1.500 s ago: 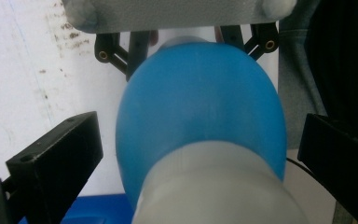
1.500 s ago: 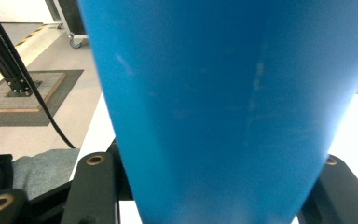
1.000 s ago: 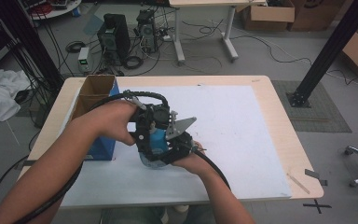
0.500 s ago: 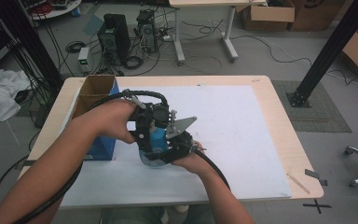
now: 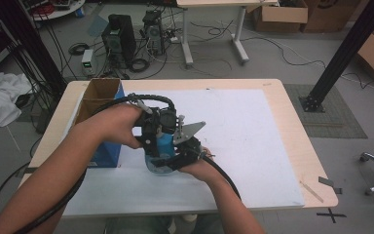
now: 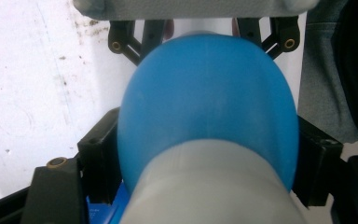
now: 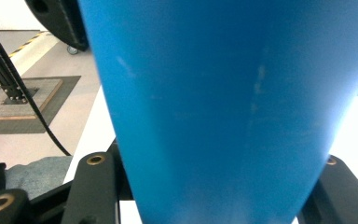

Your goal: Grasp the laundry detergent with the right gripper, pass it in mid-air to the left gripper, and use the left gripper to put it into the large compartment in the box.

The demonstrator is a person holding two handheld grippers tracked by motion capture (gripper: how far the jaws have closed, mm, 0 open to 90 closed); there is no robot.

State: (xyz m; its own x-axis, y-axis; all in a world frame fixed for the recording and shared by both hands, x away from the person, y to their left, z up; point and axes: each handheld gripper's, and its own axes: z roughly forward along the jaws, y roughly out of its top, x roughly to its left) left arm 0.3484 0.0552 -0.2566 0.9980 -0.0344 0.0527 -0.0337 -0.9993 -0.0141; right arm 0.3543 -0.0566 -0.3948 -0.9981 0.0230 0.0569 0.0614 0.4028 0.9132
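Blue plastic: a blue bottle [image 5: 161, 146] is standing upright at the middle of the white mat [image 5: 253, 146], between my two hands.
Long axis: it is running vertically; the pale grey cap [image 6: 209, 186] is pointing up toward my left gripper's camera.
Which way it lies: the bottle is sitting directly under my left gripper [image 5: 157, 127] and straight ahead of my right gripper [image 5: 177, 158], which is coming at it from the side.
Nearer hand: I am judging both equally close, since each is already on it.
Left gripper: its jaws have just been closing around the bottle's upper part; in the left gripper view the black pads [image 6: 100, 149] are sitting against both flanks, so I am reading this as a grip taking hold.
Right gripper: it is clamping the bottle's lower body, the jaws tight on either side in the right gripper view.
Nearby: a cardboard box [image 5: 100, 95] is standing just left of my left hand.
Coming move: likely twisting the top while the right gripper is steadying the body.
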